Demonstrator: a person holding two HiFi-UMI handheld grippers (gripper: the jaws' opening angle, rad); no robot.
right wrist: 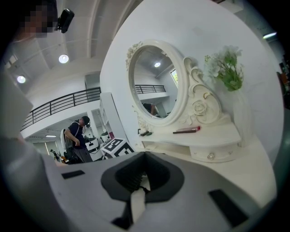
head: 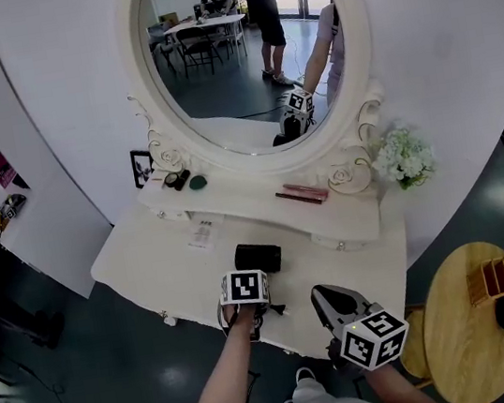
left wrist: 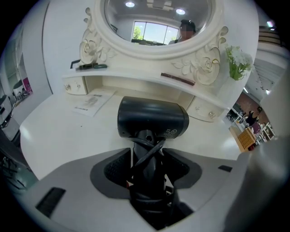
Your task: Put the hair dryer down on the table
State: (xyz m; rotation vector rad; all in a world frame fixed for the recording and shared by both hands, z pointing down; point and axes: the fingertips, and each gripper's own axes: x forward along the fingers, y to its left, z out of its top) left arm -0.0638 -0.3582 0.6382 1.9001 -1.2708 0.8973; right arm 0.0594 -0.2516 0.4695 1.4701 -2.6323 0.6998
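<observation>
A black hair dryer (head: 257, 258) with its cord wound round the handle stands upright over the front middle of the white dressing table (head: 146, 250). My left gripper (left wrist: 147, 163) is shut on the handle, and the dryer's barrel (left wrist: 153, 118) lies crosswise just beyond the jaws. Whether the dryer touches the tabletop cannot be told. My right gripper (head: 329, 299) is at the table's front edge, right of the dryer. In the right gripper view, the right gripper (right wrist: 144, 156) has its jaws together with nothing between them.
An oval mirror (head: 238, 56) rises behind a raised shelf (head: 261, 199) that carries pink sticks (head: 304, 193) and small dark items. A paper sheet (head: 202, 234) lies on the tabletop and white flowers (head: 404, 158) stand at the right. A round wooden table (head: 470, 322) is beside the right gripper.
</observation>
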